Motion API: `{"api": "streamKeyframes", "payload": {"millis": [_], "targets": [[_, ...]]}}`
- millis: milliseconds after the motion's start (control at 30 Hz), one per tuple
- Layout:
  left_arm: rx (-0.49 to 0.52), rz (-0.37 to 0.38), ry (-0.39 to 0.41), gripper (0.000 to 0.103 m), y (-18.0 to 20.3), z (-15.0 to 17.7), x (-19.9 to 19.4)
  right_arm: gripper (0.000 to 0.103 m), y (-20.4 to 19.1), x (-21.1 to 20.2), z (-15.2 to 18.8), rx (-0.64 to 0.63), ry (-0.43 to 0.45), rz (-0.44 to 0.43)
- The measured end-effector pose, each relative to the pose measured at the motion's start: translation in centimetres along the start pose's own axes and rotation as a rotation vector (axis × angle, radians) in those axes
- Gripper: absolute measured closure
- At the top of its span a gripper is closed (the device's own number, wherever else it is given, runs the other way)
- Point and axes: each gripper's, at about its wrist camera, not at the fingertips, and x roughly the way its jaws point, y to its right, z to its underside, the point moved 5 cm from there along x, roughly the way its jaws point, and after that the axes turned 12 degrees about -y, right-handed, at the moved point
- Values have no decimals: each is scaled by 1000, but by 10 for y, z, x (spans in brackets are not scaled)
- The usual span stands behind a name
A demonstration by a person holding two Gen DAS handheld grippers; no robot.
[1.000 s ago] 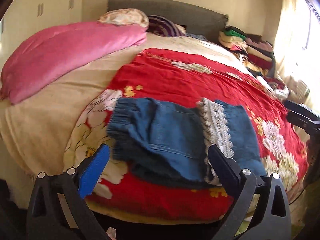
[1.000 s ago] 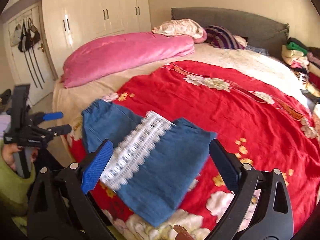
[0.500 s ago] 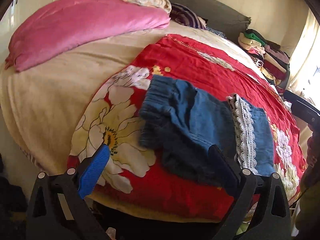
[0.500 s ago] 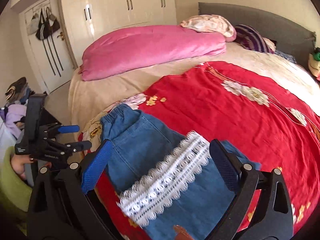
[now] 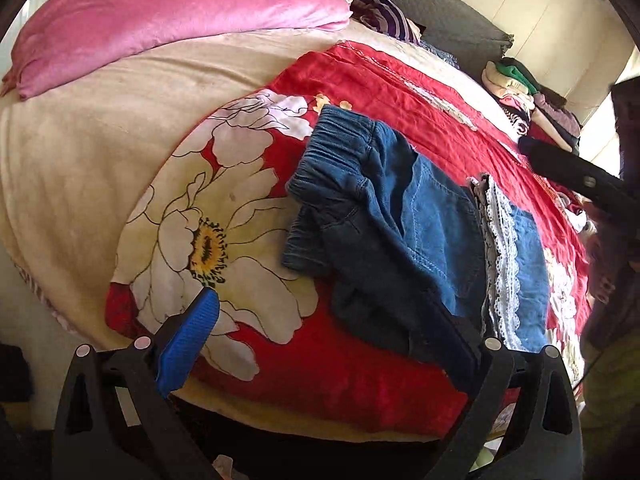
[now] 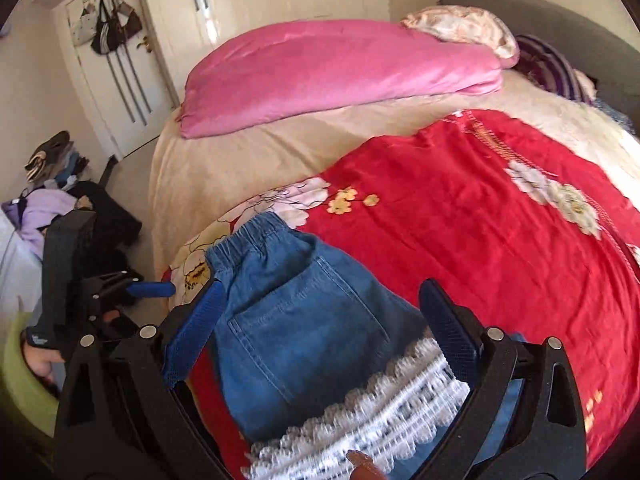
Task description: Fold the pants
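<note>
The blue denim pants [image 5: 400, 220] lie folded on the red flowered blanket [image 5: 400, 92] near the bed's front edge, elastic waistband toward the left, white lace trim [image 5: 500, 256] across the right part. They also show in the right wrist view [image 6: 304, 320], with the lace [image 6: 360, 408] close below. My left gripper [image 5: 324, 344] is open and empty, held over the bed edge just short of the pants. My right gripper [image 6: 320, 324] is open and empty, hovering right over the pants. The left gripper also shows in the right wrist view [image 6: 132, 286].
A long pink pillow [image 5: 168, 12] lies across the far left of the bed. Stacked folded clothes [image 5: 532, 108] sit at the far right by the headboard. A cupboard and door with hanging bags [image 6: 112, 28] stand left, with a clothes heap [image 6: 52, 196] on the floor.
Both grippers have moved closer to the pants and swung leftward. The pants now fill more of each view. Both stay open and empty.
</note>
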Motion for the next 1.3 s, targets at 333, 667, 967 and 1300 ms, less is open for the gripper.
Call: {"api": "streamKeyframes", "payload": {"millis": [333, 667, 967, 1300], "targets": [[-27, 58, 16, 6, 9, -1, 8, 11, -7, 55, -30, -61, -119, -63], [-20, 90, -8, 61, 15, -1, 26, 11, -23, 98, -42, -93, -211, -165], [-38, 110, -21, 60, 10, -2, 31, 49, -41, 128, -41, -168, -293, -240], [-62, 243, 28, 28, 16, -9, 18, 77, -15, 56, -29, -106, -113, -363]]}}
